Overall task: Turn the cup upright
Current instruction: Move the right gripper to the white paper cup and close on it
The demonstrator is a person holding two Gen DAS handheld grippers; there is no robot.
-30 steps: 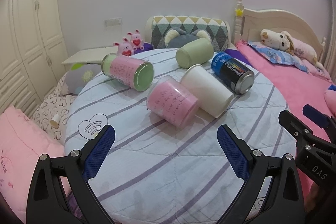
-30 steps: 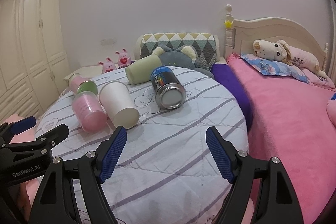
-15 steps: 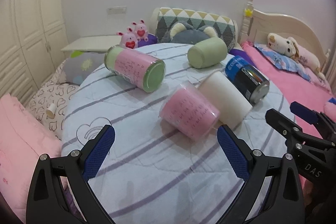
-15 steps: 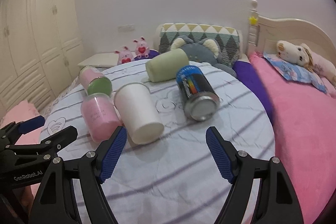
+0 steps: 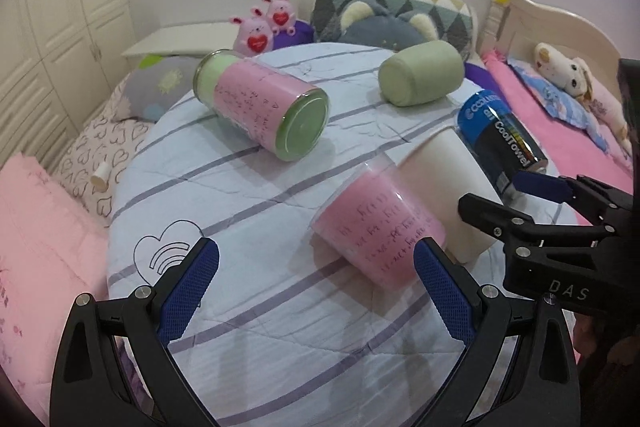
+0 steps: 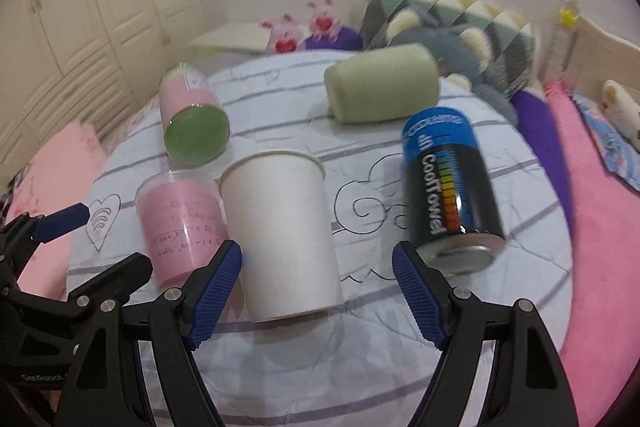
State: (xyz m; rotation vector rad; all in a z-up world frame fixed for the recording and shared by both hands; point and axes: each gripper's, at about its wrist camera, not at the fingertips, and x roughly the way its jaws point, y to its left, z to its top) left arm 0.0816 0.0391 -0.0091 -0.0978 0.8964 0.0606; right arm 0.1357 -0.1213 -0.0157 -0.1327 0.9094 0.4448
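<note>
Five cylinders lie on their sides on the round quilted table (image 6: 520, 307); the likely target is the white paper cup (image 6: 286, 235), rim facing away, base toward the right gripper (image 6: 316, 287). That gripper's jaws are spread wide and empty, the cup's base end just entering the gap, left pad near its wall, contact unclear. Left gripper (image 5: 316, 291) is also spread and empty, lined up near the pink clear cup (image 5: 378, 227), which lies touching the white one. My read: paper cup is very light, thin-walled, crushes easily, tapered so it rolls in an arc. Grip mid-body across the diameter, gentle squeeze; near the base is stiffer if it deforms. Quilt is soft and wrinkled, so it damps rolling but gives an uneven footing for standing the cup. Neighbours: pink-and-green jar (image 6: 192, 123), green roll (image 6: 380, 87), CoolTowel can (image 6: 452, 195), all near enough to get bumped. Bedroom: pink bed (image 5: 576, 147) on the right, wardrobes (image 6: 80, 27) on the left, plush toys (image 5: 266, 27) behind.
</note>
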